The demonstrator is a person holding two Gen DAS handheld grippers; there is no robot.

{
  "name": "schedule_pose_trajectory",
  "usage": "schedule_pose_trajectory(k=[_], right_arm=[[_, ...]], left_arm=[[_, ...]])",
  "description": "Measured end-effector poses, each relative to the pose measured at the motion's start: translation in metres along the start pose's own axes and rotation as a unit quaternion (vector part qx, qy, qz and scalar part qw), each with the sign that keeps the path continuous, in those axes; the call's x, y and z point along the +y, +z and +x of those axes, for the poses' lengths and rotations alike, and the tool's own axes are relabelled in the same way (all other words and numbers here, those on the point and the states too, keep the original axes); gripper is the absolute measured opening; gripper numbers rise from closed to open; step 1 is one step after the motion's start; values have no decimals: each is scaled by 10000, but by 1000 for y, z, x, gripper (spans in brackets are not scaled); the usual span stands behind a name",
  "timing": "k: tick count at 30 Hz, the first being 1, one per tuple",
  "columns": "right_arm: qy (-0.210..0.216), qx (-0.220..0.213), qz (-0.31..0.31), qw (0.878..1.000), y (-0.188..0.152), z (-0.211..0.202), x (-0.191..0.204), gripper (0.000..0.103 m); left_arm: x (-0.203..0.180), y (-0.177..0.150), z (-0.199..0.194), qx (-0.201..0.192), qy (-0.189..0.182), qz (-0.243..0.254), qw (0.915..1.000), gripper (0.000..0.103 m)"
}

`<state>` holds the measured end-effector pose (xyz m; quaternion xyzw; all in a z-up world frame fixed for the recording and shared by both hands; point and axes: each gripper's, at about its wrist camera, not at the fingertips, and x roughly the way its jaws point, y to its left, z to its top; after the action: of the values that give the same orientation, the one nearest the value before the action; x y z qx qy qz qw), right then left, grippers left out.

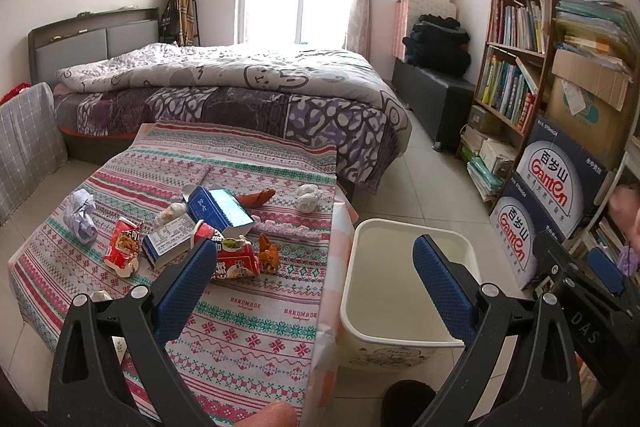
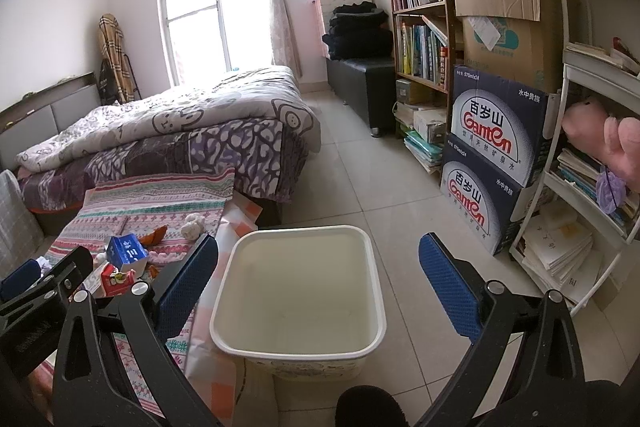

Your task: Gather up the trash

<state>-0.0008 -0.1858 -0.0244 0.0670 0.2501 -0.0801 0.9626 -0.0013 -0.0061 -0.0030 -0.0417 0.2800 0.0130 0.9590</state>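
Note:
Trash lies on a low table with a patterned cloth: a blue carton, a second blue-and-white carton, red snack wrappers, crumpled white paper, a tissue ball and orange scraps. An empty white bin stands on the floor right of the table. My left gripper is open and empty above the table's right edge. My right gripper is open and empty above the bin. The pile also shows in the right wrist view.
A bed with a grey duvet stands behind the table. Stacked Ganten water boxes, a full bookshelf and a white rack line the right wall. A black bench sits by the window. Tiled floor lies between.

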Motion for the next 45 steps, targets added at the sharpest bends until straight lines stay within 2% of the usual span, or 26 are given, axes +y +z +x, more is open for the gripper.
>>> schedule_pose_trajectory(k=[20,26,30,45], right_arm=[[6,9,7,10000,-1,0,2,96],[12,22,3,10000,5,-1,-9,96],[14,28,3,10000,-1,1,5,96],[20,37,5,10000,-1,1,3,96]], left_arm=[[1,1,1,26,-2,7,10000,96],[3,-6,4,44,-6,11,10000,96],[5,-9,6,53,-5,10,10000,95],[4,-8,6,62,3,16,10000,96]])
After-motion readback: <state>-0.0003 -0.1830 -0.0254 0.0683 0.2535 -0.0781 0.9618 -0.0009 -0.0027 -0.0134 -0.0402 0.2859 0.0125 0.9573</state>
